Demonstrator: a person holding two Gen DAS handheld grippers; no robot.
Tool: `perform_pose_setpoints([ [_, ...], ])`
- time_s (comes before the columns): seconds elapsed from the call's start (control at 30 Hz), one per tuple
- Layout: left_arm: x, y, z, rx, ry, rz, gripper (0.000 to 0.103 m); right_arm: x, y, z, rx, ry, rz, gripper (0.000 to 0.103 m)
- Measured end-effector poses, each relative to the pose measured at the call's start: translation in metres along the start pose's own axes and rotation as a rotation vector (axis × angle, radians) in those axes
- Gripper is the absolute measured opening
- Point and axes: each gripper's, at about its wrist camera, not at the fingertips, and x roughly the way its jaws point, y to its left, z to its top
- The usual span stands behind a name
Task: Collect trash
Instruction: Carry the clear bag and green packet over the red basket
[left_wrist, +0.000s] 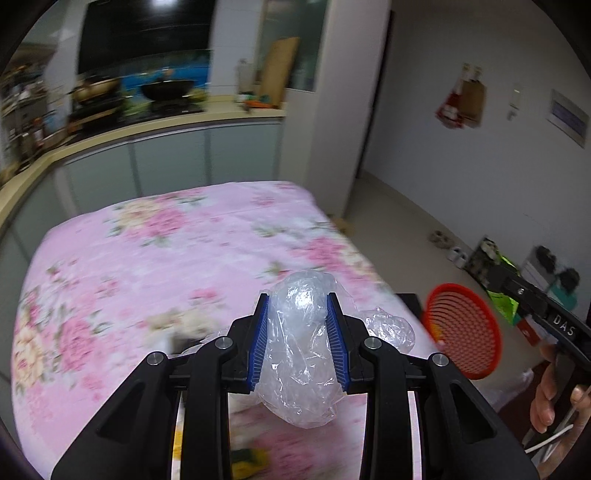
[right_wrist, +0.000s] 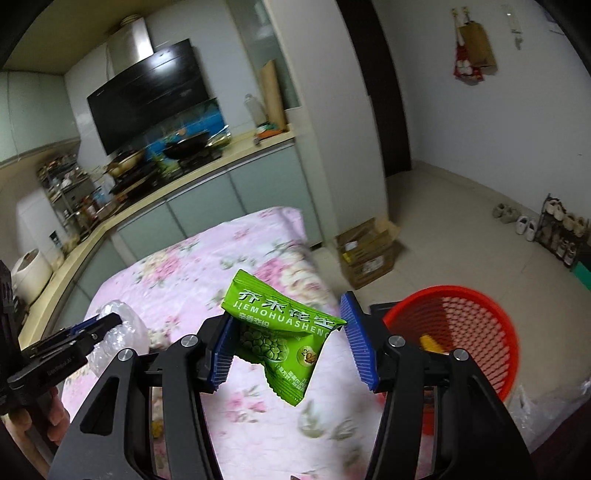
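Left gripper (left_wrist: 297, 341) clamps a crumpled clear bag (left_wrist: 299, 354) over the floral table (left_wrist: 147, 251), right gripper (right_wrist: 291, 343) pinches a green packet (right_wrist: 284, 332) near the red basket (right_wrist: 480, 317); both look light, soft, slippery, so grip mid-bunch.

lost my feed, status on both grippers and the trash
Left gripper shut on clear plastic bag. Right gripper holds green snack packet. Red basket beside table, nothing in the way.

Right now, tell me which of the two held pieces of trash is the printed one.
The green snack packet in the right hand-held gripper: it bears white lettering and pictured peas. The crumpled clear plastic bag in the left hand-held gripper is plain and see-through.
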Motion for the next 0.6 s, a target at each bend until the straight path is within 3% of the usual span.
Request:
perform_pose_setpoints([
  [0.37,0.054,-0.102,0.018,0.090,0.071,-0.232,0.029,-0.018,-0.074,0.006,0.088,-0.015,-0.125,0.052],
  [0.6,0.092,-0.153,0.020,0.115,0.127,-0.312,0.029,-0.016,-0.118,0.002,0.164,0.007,-0.192,0.052],
])
